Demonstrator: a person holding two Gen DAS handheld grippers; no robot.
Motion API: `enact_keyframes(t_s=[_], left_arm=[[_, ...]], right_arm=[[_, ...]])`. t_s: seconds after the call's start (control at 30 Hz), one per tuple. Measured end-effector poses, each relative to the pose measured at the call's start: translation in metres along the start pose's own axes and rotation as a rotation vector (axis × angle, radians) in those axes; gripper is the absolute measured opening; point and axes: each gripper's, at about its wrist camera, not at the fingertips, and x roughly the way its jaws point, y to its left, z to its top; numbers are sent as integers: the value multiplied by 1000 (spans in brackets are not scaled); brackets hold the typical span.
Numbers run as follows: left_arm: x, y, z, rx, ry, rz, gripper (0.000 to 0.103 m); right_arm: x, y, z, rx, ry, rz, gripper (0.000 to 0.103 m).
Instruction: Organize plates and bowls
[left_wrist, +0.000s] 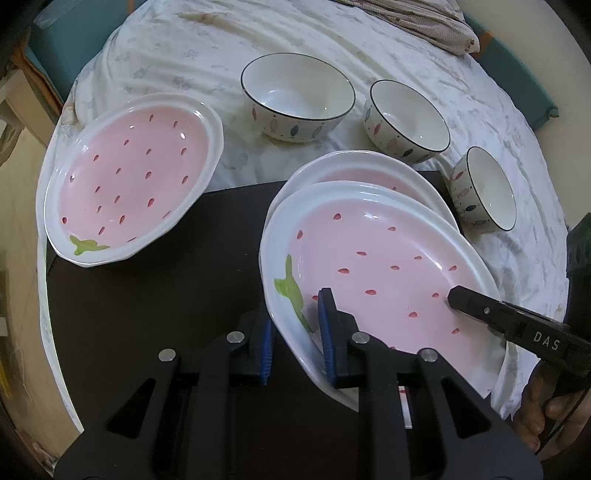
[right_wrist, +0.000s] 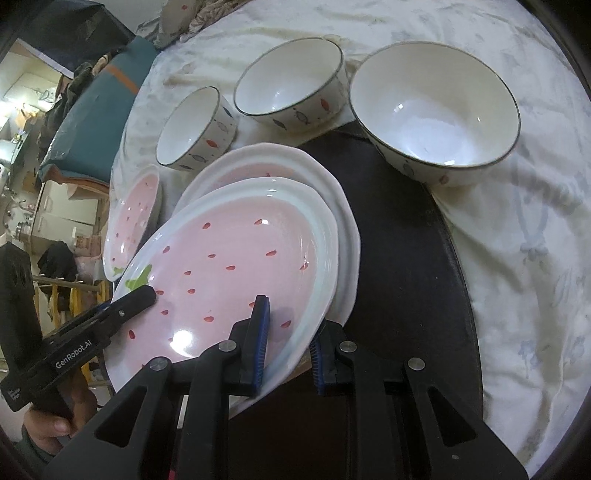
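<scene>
A pink strawberry plate (left_wrist: 384, 266) is held over a second strawberry plate (left_wrist: 369, 173) on the dark mat (left_wrist: 155, 295). My left gripper (left_wrist: 295, 343) straddles its leaf-end rim, one pad inside, one outside. My right gripper (right_wrist: 288, 343) straddles the opposite rim of the same plate (right_wrist: 236, 258). Both look shut on the rim. A third strawberry plate (left_wrist: 133, 177) lies at the left, also seen in the right wrist view (right_wrist: 136, 218). Three fish-pattern bowls stand beyond: large (left_wrist: 297, 98), medium (left_wrist: 406, 120), small (left_wrist: 484, 188).
The dishes sit on a white wrinkled cloth (left_wrist: 184, 48) over a round table. A folded patterned cloth (left_wrist: 424, 22) lies at the far edge. Teal chairs (left_wrist: 59, 40) stand around the table. Room clutter shows beyond the table's edge in the right wrist view (right_wrist: 37, 147).
</scene>
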Motion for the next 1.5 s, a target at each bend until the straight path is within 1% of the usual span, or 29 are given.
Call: enact_keyframes(t_s=[0.2, 0.33, 0.43, 0.5, 0.53, 0.6, 0.67, 0.8, 1.0, 1.03, 1.07, 1.1, 1.13, 1.17, 1.27, 1.33, 1.43, 1.5], left_arm=[[5, 2, -1, -16, 19, -18, 19], [7, 7, -5, -31, 33, -25, 20], [11, 11, -11, -26, 58, -11, 20], [15, 10, -14, -10, 72, 29, 20], [14, 8, -16, 5, 56, 27, 20], [14, 6, -16, 15, 63, 33, 20], [15, 8, -16, 8, 67, 22, 20], [16, 6, -16, 25, 66, 31, 22], [16, 0, -19, 73, 55, 55, 23], [15, 0, -19, 74, 50, 54, 24], [14, -1, -19, 74, 44, 55, 28], [14, -1, -18, 77, 39, 73, 31], [15, 0, -18, 76, 39, 90, 36], [17, 3, -16, 61, 41, 85, 38], [22, 12, -14, 11, 64, 39, 40], [25, 14, -12, 3, 70, 28, 40], [30, 14, -10, 10, 89, 6, 40], [34, 17, -9, -8, 101, -19, 39]], right_arm=[[0, -3, 0, 12, -1, -12, 21], [2, -5, 3, 34, 19, -27, 21], [1, -5, 4, 47, 29, -23, 21], [2, -5, 5, 41, 36, -24, 21], [4, -5, 4, 42, 41, -27, 21], [7, -6, 3, 46, 51, -32, 21], [5, -3, 5, 30, 37, -59, 21], [5, -9, 5, 62, 36, -39, 20], [1, -11, 7, 75, 33, -41, 20], [-1, -12, 8, 82, 36, -42, 20], [-4, -13, 9, 91, 40, -48, 22], [-6, -12, 9, 97, 40, -52, 25], [-10, -12, 9, 100, 33, -77, 25], [-13, -11, 10, 93, 27, -105, 25], [-19, -12, 10, 81, 16, -98, 25], [-19, -15, 10, 83, 10, -120, 25], [-12, -23, 9, 117, 25, -103, 25], [-7, -27, 10, 139, 34, -82, 25]])
